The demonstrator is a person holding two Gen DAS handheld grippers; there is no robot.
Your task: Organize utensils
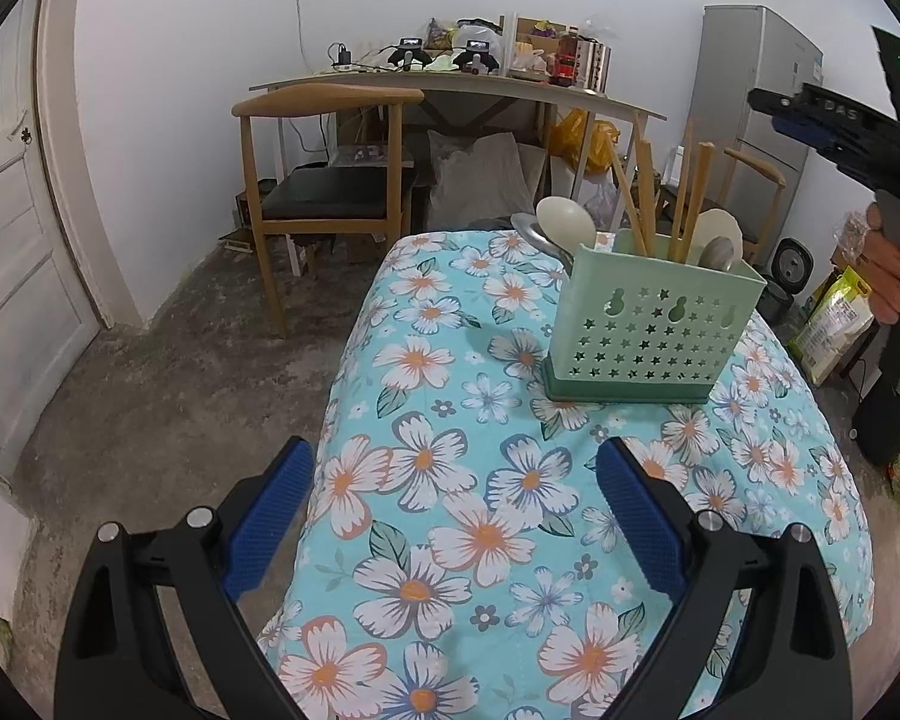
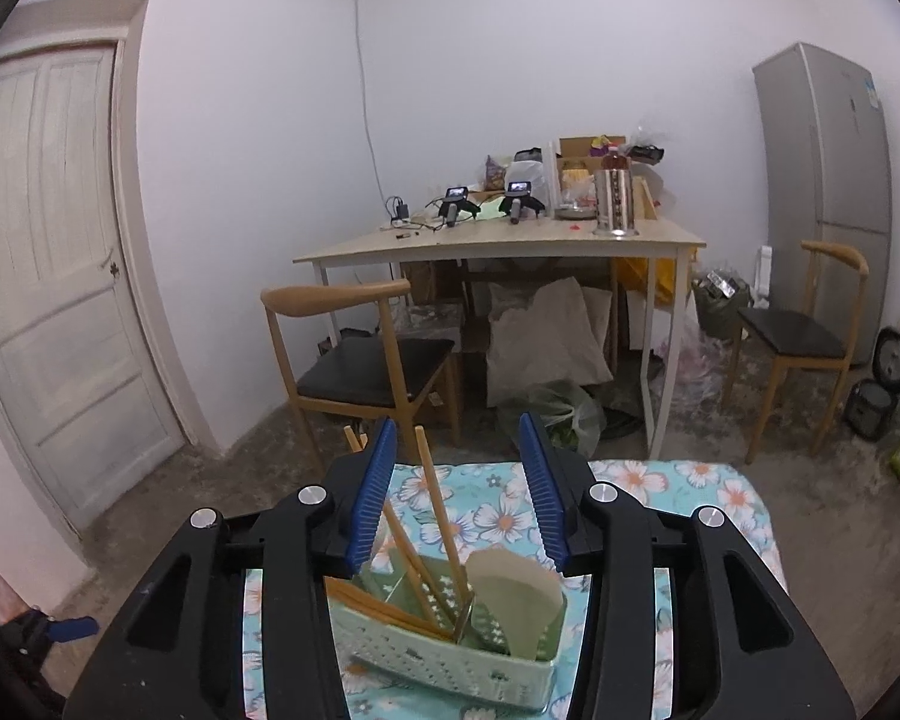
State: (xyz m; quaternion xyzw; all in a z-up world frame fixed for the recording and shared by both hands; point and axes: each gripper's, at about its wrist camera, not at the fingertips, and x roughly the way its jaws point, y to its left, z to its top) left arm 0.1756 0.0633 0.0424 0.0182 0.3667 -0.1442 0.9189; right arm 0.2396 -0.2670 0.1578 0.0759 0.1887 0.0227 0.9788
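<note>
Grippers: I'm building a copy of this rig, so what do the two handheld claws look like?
Both are matte black plastic. The left claw has two angular arms with silver pivot bolts and fingers faced with blue dimpled pads. The right claw matches it, its blue pads showing ridged edges. From the left wrist view, its body carries raised "DAS" lettering, a small green light and a pistol-style handle.
</note>
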